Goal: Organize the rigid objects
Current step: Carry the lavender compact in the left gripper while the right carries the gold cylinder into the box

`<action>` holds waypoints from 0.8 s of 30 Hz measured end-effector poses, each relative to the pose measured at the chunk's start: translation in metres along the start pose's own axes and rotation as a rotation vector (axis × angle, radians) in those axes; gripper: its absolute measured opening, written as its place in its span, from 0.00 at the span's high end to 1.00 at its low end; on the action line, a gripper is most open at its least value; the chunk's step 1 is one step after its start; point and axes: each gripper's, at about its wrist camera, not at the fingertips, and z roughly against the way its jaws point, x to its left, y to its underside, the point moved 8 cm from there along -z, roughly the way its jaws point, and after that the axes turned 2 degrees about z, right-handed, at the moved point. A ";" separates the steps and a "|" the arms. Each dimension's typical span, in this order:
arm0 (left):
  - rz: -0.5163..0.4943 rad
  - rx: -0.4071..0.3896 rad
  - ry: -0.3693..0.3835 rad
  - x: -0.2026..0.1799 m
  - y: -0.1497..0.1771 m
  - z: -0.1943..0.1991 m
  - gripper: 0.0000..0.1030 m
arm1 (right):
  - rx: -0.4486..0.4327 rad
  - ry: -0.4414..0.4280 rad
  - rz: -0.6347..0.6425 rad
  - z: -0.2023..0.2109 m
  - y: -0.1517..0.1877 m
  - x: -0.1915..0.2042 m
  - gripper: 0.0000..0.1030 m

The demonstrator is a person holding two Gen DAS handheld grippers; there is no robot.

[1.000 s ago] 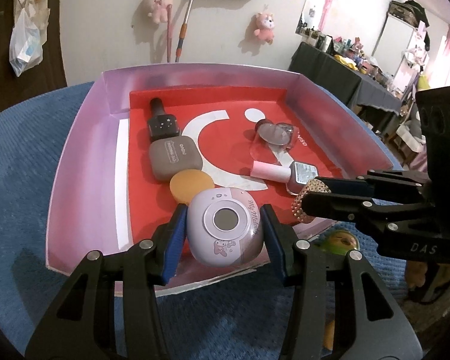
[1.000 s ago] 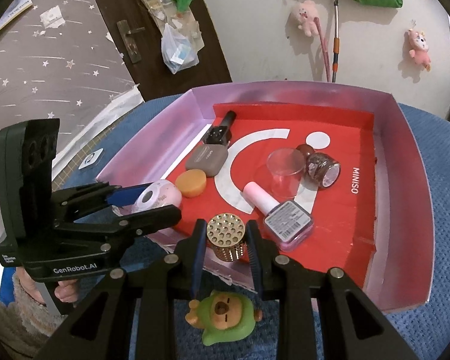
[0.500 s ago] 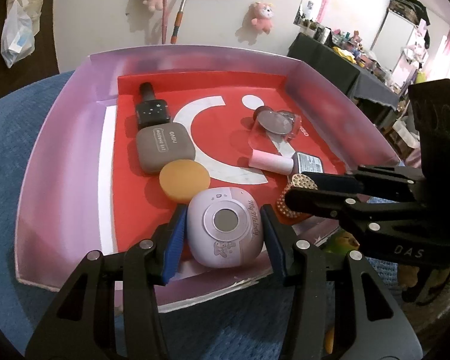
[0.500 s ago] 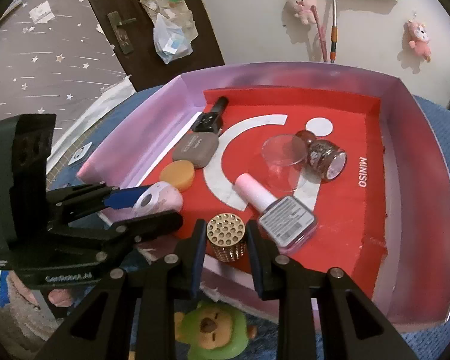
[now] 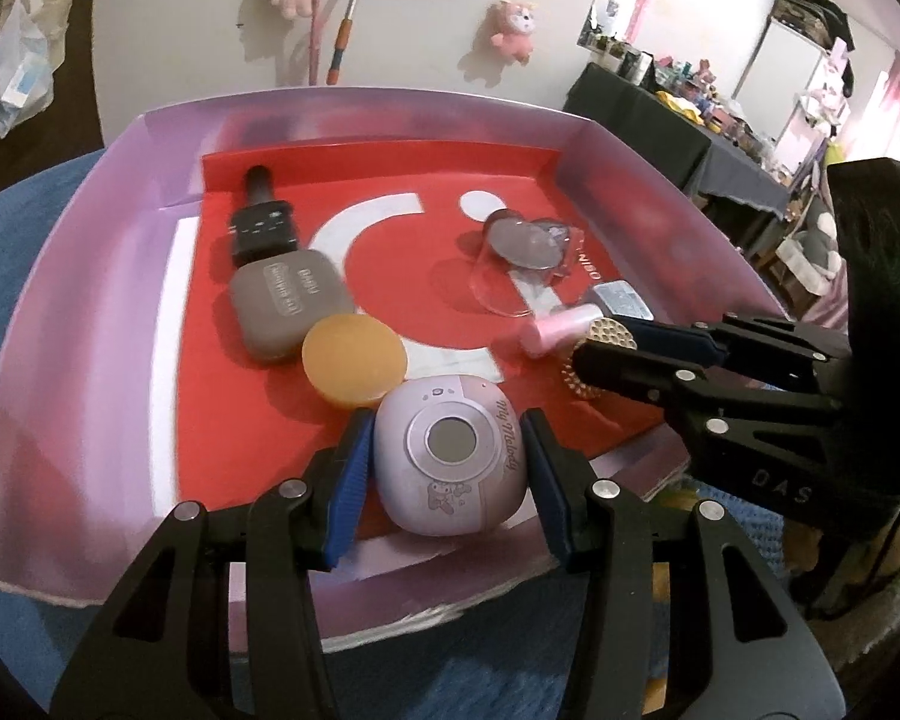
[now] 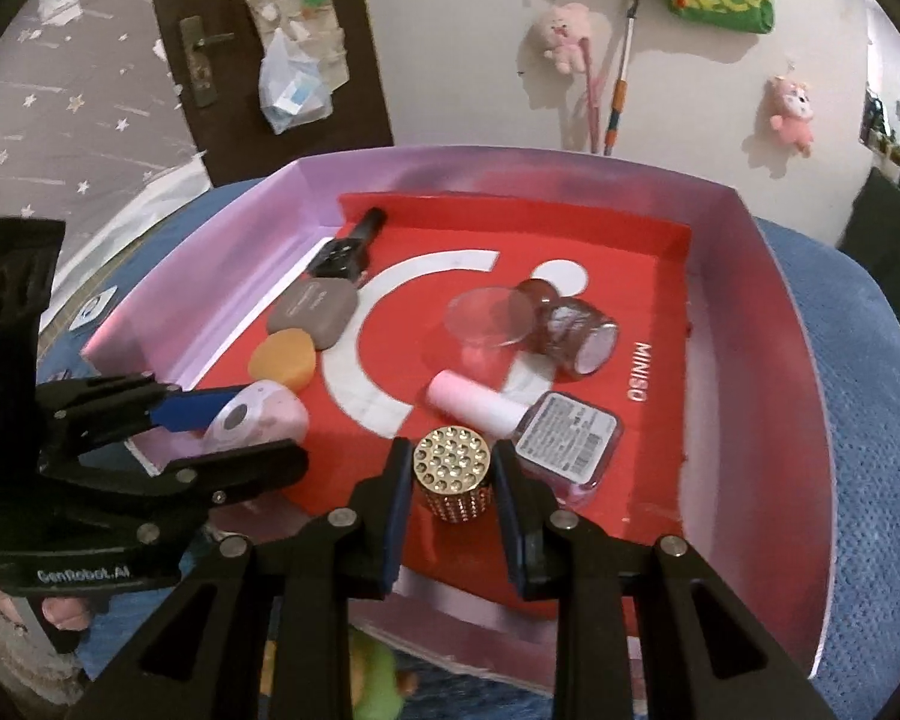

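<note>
Left wrist view alone shows the cluttered side table (image 5: 690,120) beyond the tray (image 5: 78,360); left gripper (image 5: 444,468) clamps a lilac case (image 5: 450,462) over it. Right gripper (image 6: 450,480) pinches a studded gold cap (image 6: 453,471) there, its base hidden.

Both grippers angle downward side by side: the left gripper (image 5: 447,468) is clamped on something, as is the right gripper (image 6: 450,474).

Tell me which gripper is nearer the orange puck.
Left. The left gripper, clamping the lilac case, sits right beside the orange puck; the right gripper, holding the studded cap, is farther across the tray.
</note>
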 end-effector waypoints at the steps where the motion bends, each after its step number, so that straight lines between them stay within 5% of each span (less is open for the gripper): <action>1: -0.006 0.002 0.001 -0.003 -0.001 -0.003 0.55 | -0.002 0.004 -0.005 0.001 0.000 -0.002 0.72; 10: -0.012 -0.012 -0.102 0.019 -0.018 -0.015 0.55 | -0.012 0.009 -0.019 0.000 -0.001 -0.006 0.72; 13: 0.015 -0.004 -0.069 0.028 -0.020 -0.013 0.55 | -0.018 0.011 -0.018 0.000 -0.002 -0.006 0.72; 24: -0.033 -0.012 -0.149 0.026 -0.015 -0.012 0.55 | -0.022 0.013 -0.021 -0.002 -0.002 -0.006 0.72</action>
